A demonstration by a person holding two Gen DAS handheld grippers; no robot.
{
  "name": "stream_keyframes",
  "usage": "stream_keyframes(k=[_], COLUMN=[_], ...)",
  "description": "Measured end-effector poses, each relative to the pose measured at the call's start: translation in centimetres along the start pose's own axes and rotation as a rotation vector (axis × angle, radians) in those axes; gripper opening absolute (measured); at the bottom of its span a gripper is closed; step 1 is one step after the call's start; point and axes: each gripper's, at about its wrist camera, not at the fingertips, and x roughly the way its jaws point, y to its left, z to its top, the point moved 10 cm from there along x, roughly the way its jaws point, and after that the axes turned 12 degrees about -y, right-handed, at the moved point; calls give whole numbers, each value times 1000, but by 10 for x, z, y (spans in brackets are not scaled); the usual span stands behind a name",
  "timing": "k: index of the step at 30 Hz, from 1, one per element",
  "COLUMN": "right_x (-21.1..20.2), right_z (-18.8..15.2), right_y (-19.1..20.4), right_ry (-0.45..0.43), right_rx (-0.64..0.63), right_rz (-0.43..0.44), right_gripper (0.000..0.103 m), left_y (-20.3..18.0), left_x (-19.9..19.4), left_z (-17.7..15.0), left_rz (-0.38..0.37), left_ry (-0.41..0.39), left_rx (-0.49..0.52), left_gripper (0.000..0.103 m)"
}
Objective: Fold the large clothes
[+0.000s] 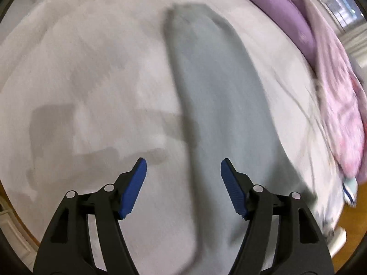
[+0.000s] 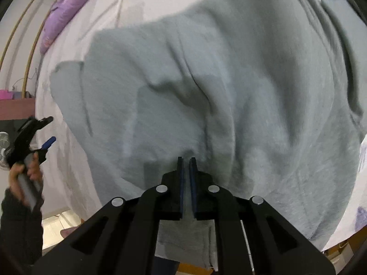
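Note:
A large grey garment (image 2: 229, 91) lies spread and wrinkled on a white bed sheet (image 2: 75, 171). My right gripper (image 2: 187, 159) is shut on a pinch of this cloth near its front edge, and creases run toward the fingertips. Some of the garment shows below the jaws. In the left wrist view a long grey strip of the same garment (image 1: 206, 103) runs up the white sheet (image 1: 91, 68). My left gripper (image 1: 184, 160) hovers over it, open, with nothing between its blue pads (image 1: 135, 185). The right wrist view shows the left gripper (image 2: 49, 131) at the far left, held by a hand (image 2: 32, 169), off the garment.
A purple quilt (image 1: 282, 11) and pink cloth (image 1: 344, 119) are heaped along the bed's far side, below a window (image 1: 344, 6). Wooden floor (image 1: 357, 224) shows past the bed's edge. A fan (image 2: 3, 146) and a shelf (image 2: 16, 105) stand beyond the left side.

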Motion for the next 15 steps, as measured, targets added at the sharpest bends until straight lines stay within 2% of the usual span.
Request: stream_keyframes(k=[4, 7, 11, 15], right_x=[-1, 1, 9, 9], right_z=[16, 25, 45, 45], right_y=[11, 11, 16, 20], right_ry=[-88, -129, -147, -142], right_rx=[11, 62, 98, 106], right_rz=[-29, -53, -58, -56], right_gripper=[14, 27, 28, 31], left_y=[17, 17, 16, 10], left_x=[39, 69, 95, 106], left_z=[55, 83, 107, 132], left_rz=[37, 67, 105, 94], left_ry=[-27, -24, -44, -97], left_rx=[-1, 38, 59, 47], left_gripper=[70, 70, 70, 73])
